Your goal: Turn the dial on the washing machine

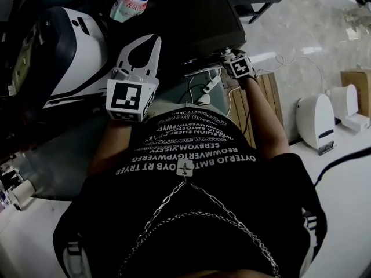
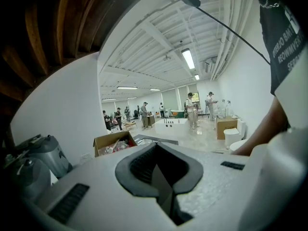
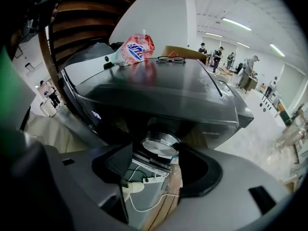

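Observation:
The dark washing machine point(image 3: 159, 90) fills the right gripper view, and its round silver dial point(image 3: 161, 144) sticks out of the front panel. My right gripper point(image 3: 158, 154) is open, its jaws wide to either side of the dial's near edge; the pads do not press on it. In the head view the right gripper point(image 1: 231, 55) is at the front edge of the washing machine point(image 1: 191, 16). My left gripper point(image 1: 145, 42) is held up left of the machine, shut and empty. In its own view the left gripper point(image 2: 156, 150) points away into the hall.
A pink detergent bag point(image 3: 137, 49) and a pair of glasses point(image 3: 171, 59) lie on the machine's lid. Below the dial hang a power strip and white cables point(image 3: 144, 177). A white and dark appliance point(image 1: 64, 51) stands at the left. White fixtures point(image 1: 316, 120) stand on the floor at the right.

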`<state>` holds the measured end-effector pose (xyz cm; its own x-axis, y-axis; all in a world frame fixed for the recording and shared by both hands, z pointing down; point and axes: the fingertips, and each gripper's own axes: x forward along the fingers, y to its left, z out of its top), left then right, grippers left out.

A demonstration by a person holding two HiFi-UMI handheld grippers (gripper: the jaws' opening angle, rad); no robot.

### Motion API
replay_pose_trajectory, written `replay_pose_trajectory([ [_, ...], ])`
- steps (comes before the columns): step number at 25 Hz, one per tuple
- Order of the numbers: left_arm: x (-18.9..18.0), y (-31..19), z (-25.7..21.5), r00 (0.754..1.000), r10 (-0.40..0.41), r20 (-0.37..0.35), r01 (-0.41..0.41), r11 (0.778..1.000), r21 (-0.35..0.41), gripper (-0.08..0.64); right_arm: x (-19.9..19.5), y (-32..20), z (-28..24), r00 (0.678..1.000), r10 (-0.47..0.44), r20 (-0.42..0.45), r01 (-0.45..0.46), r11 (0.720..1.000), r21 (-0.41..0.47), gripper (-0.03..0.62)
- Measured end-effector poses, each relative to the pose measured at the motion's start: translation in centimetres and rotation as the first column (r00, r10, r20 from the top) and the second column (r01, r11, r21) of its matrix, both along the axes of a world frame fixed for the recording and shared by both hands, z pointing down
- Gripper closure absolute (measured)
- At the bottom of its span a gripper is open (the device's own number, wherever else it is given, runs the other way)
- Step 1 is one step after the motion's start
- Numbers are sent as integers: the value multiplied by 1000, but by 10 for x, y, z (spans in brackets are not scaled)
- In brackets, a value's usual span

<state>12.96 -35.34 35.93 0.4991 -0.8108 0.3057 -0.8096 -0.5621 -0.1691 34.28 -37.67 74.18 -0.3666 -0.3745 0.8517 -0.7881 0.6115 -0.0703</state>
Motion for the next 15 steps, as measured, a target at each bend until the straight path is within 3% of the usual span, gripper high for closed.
replay_pose_trajectory([
  [5, -11, 2, -2, 1000, -24, -15, 24, 1000, 7, 554, -14, 7, -22, 999, -20, 26, 18, 997, 76, 316],
  [15, -15, 10, 8, 1000, -19, -21, 19, 1000, -11, 554, -2, 8, -1, 999, -5, -46, 6, 1000, 21, 304],
])
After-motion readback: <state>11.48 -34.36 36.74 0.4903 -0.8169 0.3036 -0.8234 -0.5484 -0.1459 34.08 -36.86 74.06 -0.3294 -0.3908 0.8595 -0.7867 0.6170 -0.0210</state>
